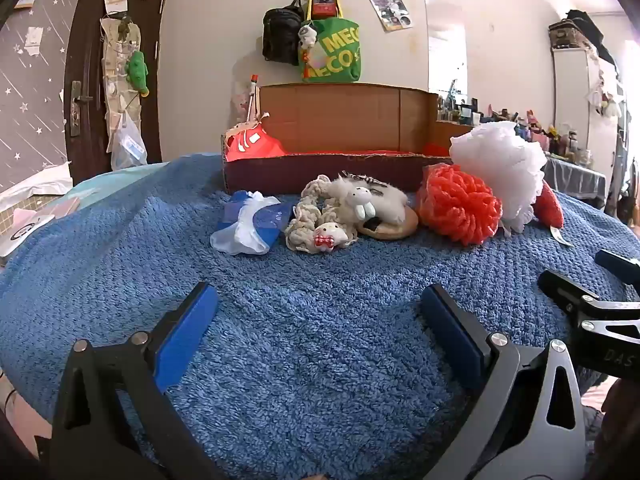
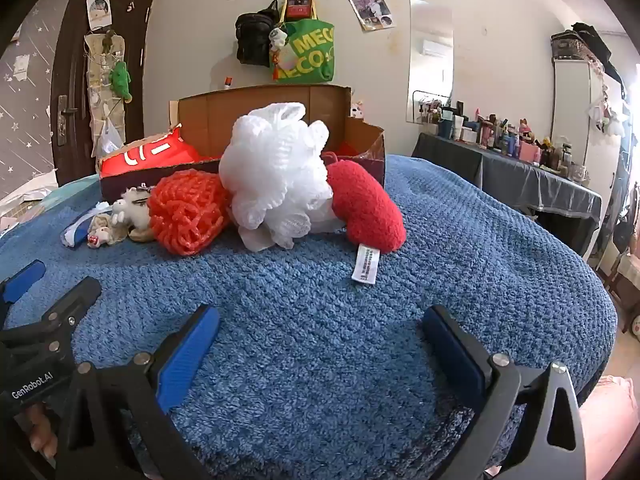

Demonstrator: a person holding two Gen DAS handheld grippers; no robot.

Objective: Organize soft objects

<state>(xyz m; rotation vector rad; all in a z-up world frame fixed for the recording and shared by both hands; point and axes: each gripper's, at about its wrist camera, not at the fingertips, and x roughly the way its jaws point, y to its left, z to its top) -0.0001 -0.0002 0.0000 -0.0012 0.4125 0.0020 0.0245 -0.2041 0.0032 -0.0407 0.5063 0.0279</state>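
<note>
Nearest the cameras, the left tool [image 1: 318, 308] and the right tool [image 2: 320, 330] both hover with their blue-padded fingers spread wide and nothing between them, low over the nubby blue terry blanket [image 2: 460, 264]. No grasp has begun; this looks like the approach before a first pick. Beyond them, in front of the long brown cardboard box [image 1: 344, 118], the soft things lie in a row: a crinkly blue-and-white plastic bag [image 1: 250, 226], a knotted cream rope toy [image 1: 310, 224], a fluffy white plush animal [image 1: 370, 200], an orange-red mesh bath pouf [image 2: 186, 214], a frothy white mesh pouf [image 2: 280, 176] and a red fuzzy plush cushion [image 2: 368, 206] with a white tag. The right tool faces the cushion and the white pouf; closing on either calls for moving forward, then lifting it over the box's front wall, behind which red fabric [image 1: 252, 144] already lies
</note>
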